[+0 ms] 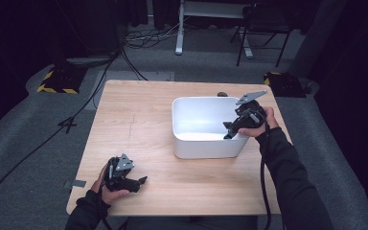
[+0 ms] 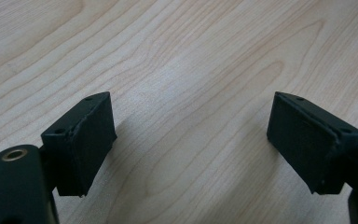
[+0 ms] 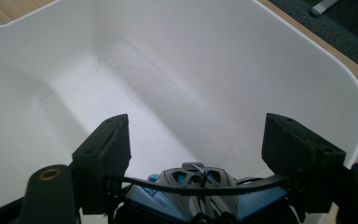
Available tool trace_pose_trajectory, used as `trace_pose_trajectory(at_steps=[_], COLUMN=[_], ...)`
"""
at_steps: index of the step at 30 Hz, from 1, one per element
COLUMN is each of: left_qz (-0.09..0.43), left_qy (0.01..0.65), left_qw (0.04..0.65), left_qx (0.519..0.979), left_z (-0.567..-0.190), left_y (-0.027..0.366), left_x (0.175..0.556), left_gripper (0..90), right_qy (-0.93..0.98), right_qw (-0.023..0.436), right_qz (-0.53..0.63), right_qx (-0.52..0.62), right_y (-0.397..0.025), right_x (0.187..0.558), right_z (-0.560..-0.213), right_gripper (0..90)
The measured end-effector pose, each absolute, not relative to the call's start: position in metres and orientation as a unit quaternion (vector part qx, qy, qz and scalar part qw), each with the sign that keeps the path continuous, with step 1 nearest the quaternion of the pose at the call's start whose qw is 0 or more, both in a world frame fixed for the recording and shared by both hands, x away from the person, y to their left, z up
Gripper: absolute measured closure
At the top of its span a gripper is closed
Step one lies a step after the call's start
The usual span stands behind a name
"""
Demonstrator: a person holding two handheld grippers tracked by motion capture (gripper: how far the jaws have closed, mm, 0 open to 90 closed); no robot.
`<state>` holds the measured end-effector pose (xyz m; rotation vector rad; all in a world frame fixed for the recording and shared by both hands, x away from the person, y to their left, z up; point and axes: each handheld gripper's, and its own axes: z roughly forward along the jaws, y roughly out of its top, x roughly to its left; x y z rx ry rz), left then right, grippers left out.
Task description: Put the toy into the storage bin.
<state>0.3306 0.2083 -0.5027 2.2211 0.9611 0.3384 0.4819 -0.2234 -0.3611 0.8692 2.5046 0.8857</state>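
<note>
A white bin (image 1: 206, 148) stands on the wooden table (image 1: 129, 120), right of its middle. My right gripper (image 1: 227, 132) reaches over the bin's right rim and points down inside. In the right gripper view its jaws (image 3: 196, 140) are wide apart above the white bin floor (image 3: 135, 93). A blue and black object (image 3: 186, 186) sits low between them, with a thin black strand running from jaw to jaw; I cannot tell what it is. My left gripper (image 1: 143, 180) rests near the table's front left edge, open over bare wood (image 2: 191, 56), with nothing between its pads (image 2: 93, 135).
A small dark thing (image 1: 222, 94) lies at the table's far edge behind the bin. Beyond the table are a chair (image 1: 263, 24), a desk leg (image 1: 179, 28), floor cables (image 1: 139, 38) and yellow-black striped bases (image 1: 57, 81).
</note>
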Motion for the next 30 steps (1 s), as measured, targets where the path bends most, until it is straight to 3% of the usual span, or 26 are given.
trace_pose_trajectory(at_steps=[30], left_qz=[0.131], left_qy=[0.372], left_qw=[0.342], left_qx=[0.853], left_z=[-0.5028], left_y=[0.2079], left_x=[0.3304], left_gripper=[15.5], right_qy=[0.900], right_qw=[0.143], right_qz=[0.296], right_qx=[0.287], right_y=[-0.2233], right_x=[0.4765], right_z=[-0.3690], right_gripper=[24.2])
